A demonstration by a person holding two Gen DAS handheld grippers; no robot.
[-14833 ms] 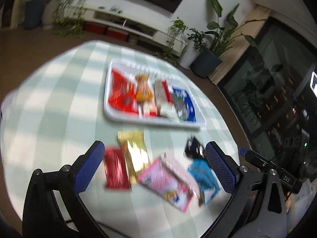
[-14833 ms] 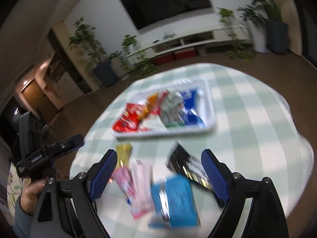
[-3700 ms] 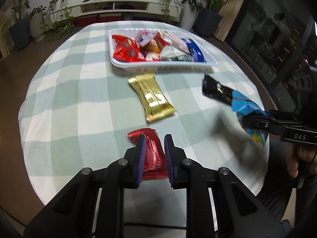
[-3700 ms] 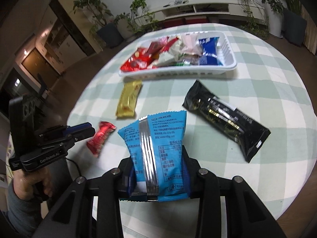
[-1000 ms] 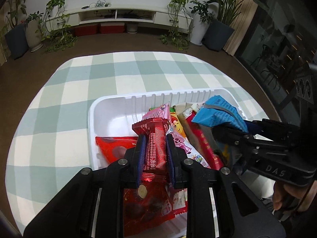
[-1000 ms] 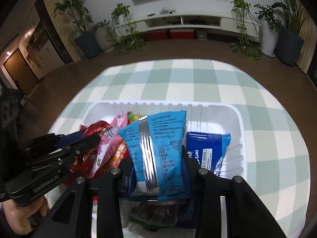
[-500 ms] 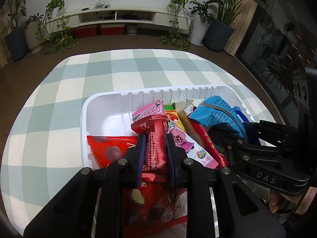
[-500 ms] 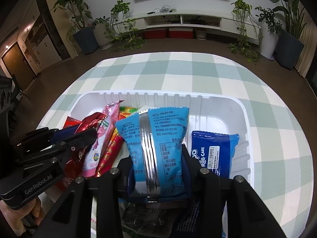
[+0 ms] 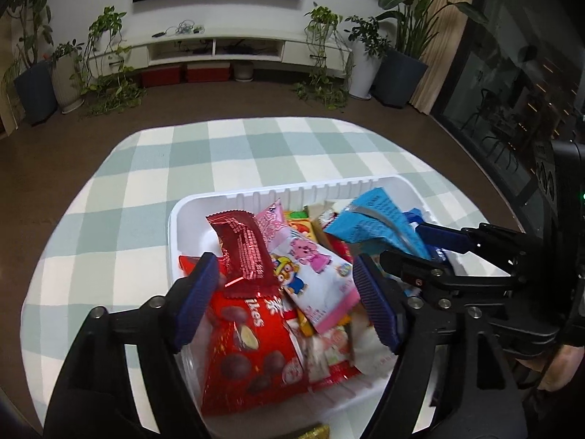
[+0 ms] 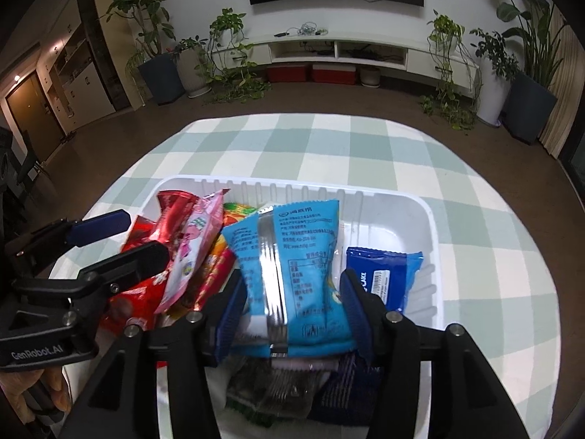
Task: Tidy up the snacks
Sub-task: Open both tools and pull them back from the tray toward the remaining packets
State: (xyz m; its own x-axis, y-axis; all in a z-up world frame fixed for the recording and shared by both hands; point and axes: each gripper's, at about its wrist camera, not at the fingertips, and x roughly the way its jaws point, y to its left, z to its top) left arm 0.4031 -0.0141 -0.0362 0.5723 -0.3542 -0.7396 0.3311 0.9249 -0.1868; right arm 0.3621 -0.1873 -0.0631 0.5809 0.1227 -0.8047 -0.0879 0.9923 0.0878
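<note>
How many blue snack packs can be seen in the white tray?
2. A light blue packet stands between the fingers of the right hand-held gripper; a dark blue cookie pack lies just right of it in the tray. More may hide under the pile.

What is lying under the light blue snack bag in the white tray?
Under the light blue bag in the white tray a clear dark-green packet and a dark blue wrapper show partly. Anything directly beneath the bag is covered.
</note>
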